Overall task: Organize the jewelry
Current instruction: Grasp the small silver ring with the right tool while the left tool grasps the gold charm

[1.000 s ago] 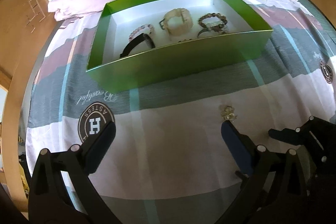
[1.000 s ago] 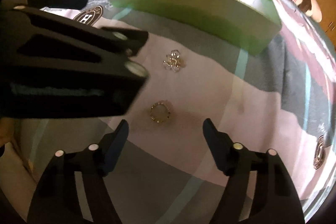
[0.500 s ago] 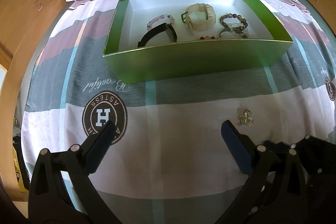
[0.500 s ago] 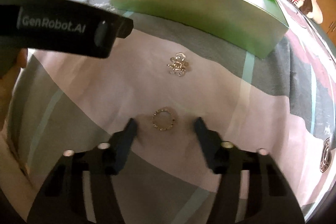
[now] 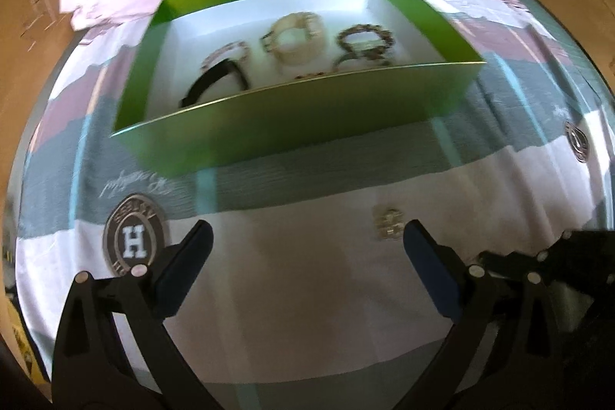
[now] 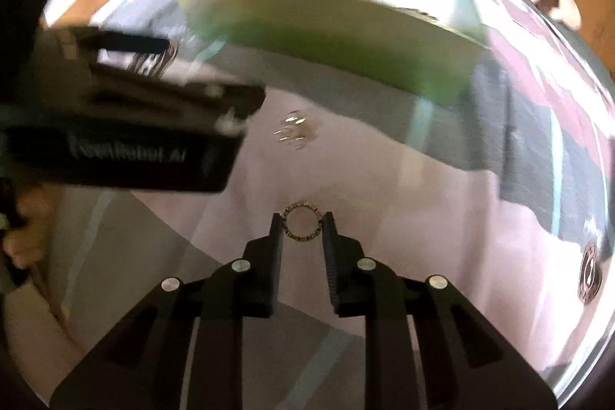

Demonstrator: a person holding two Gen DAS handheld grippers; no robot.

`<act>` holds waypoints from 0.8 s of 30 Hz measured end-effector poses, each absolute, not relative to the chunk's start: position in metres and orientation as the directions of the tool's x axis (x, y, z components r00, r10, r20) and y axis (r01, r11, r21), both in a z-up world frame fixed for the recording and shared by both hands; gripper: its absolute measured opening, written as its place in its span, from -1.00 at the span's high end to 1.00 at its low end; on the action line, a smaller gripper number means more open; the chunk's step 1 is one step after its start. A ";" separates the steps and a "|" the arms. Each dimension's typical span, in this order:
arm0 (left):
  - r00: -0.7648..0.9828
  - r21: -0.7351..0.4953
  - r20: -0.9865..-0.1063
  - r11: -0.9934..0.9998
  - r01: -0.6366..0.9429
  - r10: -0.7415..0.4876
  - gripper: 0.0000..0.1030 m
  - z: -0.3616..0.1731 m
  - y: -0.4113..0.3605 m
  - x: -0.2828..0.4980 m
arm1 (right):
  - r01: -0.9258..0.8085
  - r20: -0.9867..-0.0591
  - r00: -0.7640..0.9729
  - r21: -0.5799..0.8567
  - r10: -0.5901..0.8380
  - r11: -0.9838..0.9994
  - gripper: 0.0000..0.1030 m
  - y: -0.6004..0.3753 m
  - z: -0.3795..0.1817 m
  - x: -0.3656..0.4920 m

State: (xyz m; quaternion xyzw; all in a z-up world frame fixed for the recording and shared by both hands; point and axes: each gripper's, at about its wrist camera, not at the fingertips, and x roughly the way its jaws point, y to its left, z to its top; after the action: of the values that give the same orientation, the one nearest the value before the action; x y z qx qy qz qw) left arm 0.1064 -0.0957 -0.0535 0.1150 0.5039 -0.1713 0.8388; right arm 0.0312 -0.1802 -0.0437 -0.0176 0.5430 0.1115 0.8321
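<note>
Small beaded ring [image 6: 302, 222] pinched by its left and right edges between the pads of the right gripper [image 6: 302, 227], jaws just closed in to a narrow gap with the ring across it; hoop facing the camera, bedspread [image 6: 384, 179] showing through its middle. Whether lifted clear of the cloth or only just off it: not to be told from this view.

Risk one: thin hoop held only at two edge points near the fingertips [image 6: 276, 229]. Likely to twist flat, pivot or spring out under a slight squeeze or a quick swing, then drop onto the patterned bedspread, where hard to find again.

Risk two: second loose piece, a small metallic charm [image 6: 294, 133], lying on the bedspread just beyond the ring, between it and the green box [image 6: 326, 33]. Also visible in the left wrist view as a pale cluster [image 5: 389, 223] close to the right-hand fingertip of the left gripper [image 5: 307, 237]. Left gripper wide open, holding nothing, hovering over bare bedspread. Possible nudge or burial of the charm in the soft cloth on a careless descent.

Risk three: the two grippers close together, the left one's black body filling the left side of the right wrist view. Collision possible on the way to the box.

Risk four: high near wall [image 5: 300, 118] of the green box. Low carry likely to strike it and knock the ring loose. Inside, bracelets [image 5: 296, 37] already laid on the white floor, leaving limited free space for a clean drop.
</note>
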 end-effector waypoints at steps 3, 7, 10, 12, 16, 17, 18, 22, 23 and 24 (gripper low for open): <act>0.454 0.068 -0.878 0.900 0.431 -0.151 -0.71 -0.056 -0.107 0.103 | -0.170 -0.903 0.407 0.075 0.139 0.983 0.60 -0.196 -0.037 0.026; 0.492 0.160 -0.866 0.886 0.436 -0.086 -0.30 -0.067 -0.125 0.098 | -0.133 -0.903 0.412 0.074 0.123 0.988 0.60 -0.215 -0.031 0.010; 0.488 0.149 -0.865 0.872 0.465 -0.112 -0.30 -0.071 -0.134 0.093 | -0.110 -0.904 0.416 0.061 0.102 0.992 0.60 -0.215 -0.034 0.008; 0.454 0.082 -0.876 0.878 0.472 -0.162 -0.30 -0.070 -0.133 0.095 | -0.098 -0.904 0.414 0.070 0.105 0.993 0.60 -0.215 -0.033 0.008; 0.393 -0.044 -0.887 0.893 0.448 -0.242 -0.41 -0.072 -0.122 0.096 | -0.095 -0.898 0.426 0.073 0.107 0.993 0.60 -0.214 -0.030 0.012; 0.394 -0.065 -0.882 0.896 0.439 -0.257 -0.51 -0.071 -0.119 0.096 | -0.094 -0.897 0.429 0.070 0.104 0.993 0.60 -0.213 -0.030 0.013; 0.404 -0.074 -0.876 0.900 0.429 -0.264 -0.52 -0.069 -0.117 0.094 | -0.089 -0.896 0.433 0.069 0.101 0.994 0.60 -0.215 -0.029 0.014; 0.395 -0.131 -0.863 0.893 0.430 -0.316 -0.52 -0.066 -0.116 0.090 | -0.064 -0.893 0.438 0.085 0.104 0.994 0.60 -0.221 -0.026 0.011; 0.383 -0.133 -0.867 0.890 0.436 -0.318 -0.51 -0.068 -0.118 0.090 | -0.062 -0.892 0.441 0.084 0.102 0.995 0.60 -0.222 -0.025 0.011; 0.383 -0.124 -0.870 0.890 0.440 -0.310 -0.49 -0.071 -0.122 0.090 | -0.058 -0.890 0.444 0.082 0.100 0.995 0.60 -0.223 -0.024 0.012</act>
State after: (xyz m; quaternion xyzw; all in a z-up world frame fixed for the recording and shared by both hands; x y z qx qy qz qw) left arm 0.0899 -0.1215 -0.0714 0.0638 0.5075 -0.2262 0.8290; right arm 0.0119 -0.2233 -0.0237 0.0198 0.5251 0.0465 0.8496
